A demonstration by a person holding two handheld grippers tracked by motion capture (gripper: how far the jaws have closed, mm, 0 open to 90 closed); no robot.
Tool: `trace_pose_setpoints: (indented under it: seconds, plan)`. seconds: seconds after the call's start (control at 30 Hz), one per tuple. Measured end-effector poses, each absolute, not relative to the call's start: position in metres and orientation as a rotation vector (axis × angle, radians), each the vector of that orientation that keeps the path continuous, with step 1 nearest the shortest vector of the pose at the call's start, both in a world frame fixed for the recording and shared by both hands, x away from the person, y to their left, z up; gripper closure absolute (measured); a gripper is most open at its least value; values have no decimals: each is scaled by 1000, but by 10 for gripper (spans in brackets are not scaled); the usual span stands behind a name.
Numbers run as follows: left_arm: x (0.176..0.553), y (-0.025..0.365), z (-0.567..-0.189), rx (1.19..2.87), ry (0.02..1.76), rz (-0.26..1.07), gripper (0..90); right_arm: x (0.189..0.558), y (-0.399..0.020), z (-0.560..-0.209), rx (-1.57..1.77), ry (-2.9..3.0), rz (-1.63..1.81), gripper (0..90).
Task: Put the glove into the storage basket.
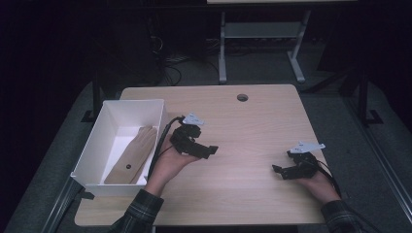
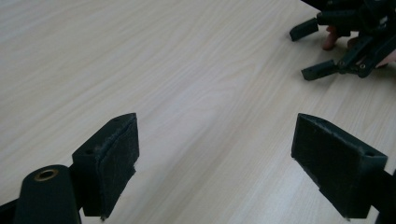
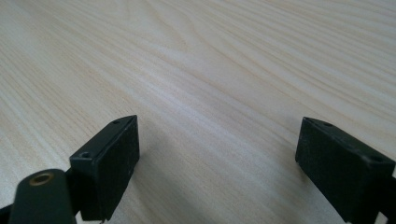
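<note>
near the middle of the high view, the left gripper (image 1: 206,149) sits over bare wood of the table (image 1: 252,121), its jaws spread wide with nothing between them — just right of the white bin (image 1: 97,150) at the left of the frame, where a tan glove (image 1: 133,155) lies flat inside. toward the lower right, the right gripper (image 1: 279,171) hangs low over the table, jaws likewise wide apart and empty, and it shows at the upper right of the left gripper view (image 2: 317,49) — well apart from the bin.
</note>
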State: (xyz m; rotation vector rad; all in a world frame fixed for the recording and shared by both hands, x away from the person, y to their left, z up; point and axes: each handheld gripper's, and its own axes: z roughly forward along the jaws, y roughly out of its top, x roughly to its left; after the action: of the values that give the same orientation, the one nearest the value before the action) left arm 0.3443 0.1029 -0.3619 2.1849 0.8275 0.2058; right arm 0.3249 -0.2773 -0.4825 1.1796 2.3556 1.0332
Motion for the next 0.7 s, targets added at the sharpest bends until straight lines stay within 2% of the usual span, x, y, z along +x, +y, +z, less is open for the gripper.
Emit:
trace_pose_setpoints:
  seconds: [0.43,0.7]
  plan:
    - [333,83,-429,2251,812,193,146,325,-277,-482,1179,2357,1032,131]
    - [330,82,-454,2285,811,202,146,325,-277,-482,1177,2358,1033,131]
